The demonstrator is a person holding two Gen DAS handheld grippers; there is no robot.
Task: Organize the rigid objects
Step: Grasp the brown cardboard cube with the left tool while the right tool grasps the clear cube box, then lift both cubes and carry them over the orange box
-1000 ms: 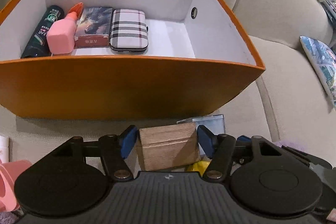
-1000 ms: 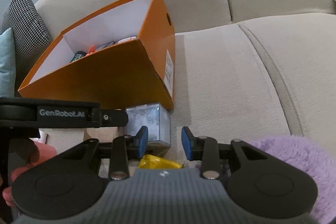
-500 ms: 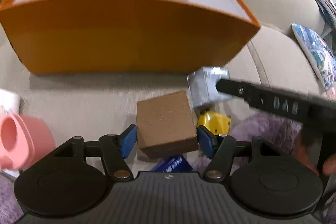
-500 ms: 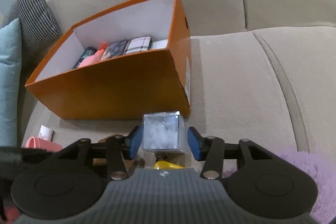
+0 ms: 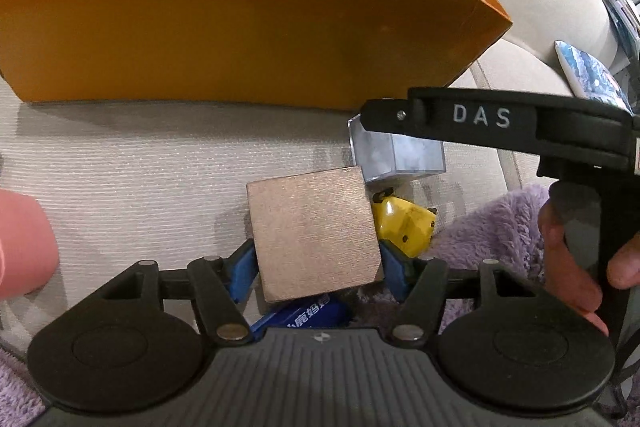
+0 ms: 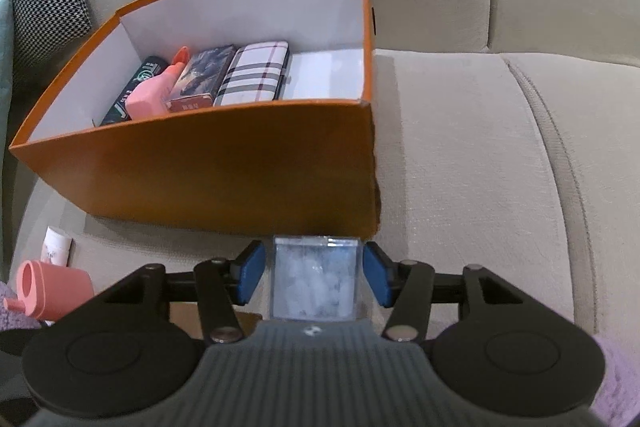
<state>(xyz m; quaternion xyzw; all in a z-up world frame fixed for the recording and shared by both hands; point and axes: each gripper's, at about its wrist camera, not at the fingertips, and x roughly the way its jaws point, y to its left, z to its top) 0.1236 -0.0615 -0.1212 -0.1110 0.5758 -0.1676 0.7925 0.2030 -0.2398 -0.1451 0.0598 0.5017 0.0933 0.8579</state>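
1. The left claw (image 5: 316, 269) has its blue pads pressed on both sides of one wooden block (image 5: 312, 235).
2. The right claw (image 6: 312, 273) has just been opening; one clear box (image 6: 314, 277) sits between its pads with a gap on each side.
3. Ahead of both claws stands one orange box (image 6: 224, 163) on the sofa (image 6: 480, 147), its near wall blocking the way in.
4. Inside lie four things side by side: a dark tube (image 6: 134, 89), a pink bottle (image 6: 154, 93), a picture box (image 6: 202, 79) and a plaid case (image 6: 254, 73).
5. Just right of the wooden block sits a yellow toy (image 5: 404, 223); beneath it, a blue packet (image 5: 304, 313).
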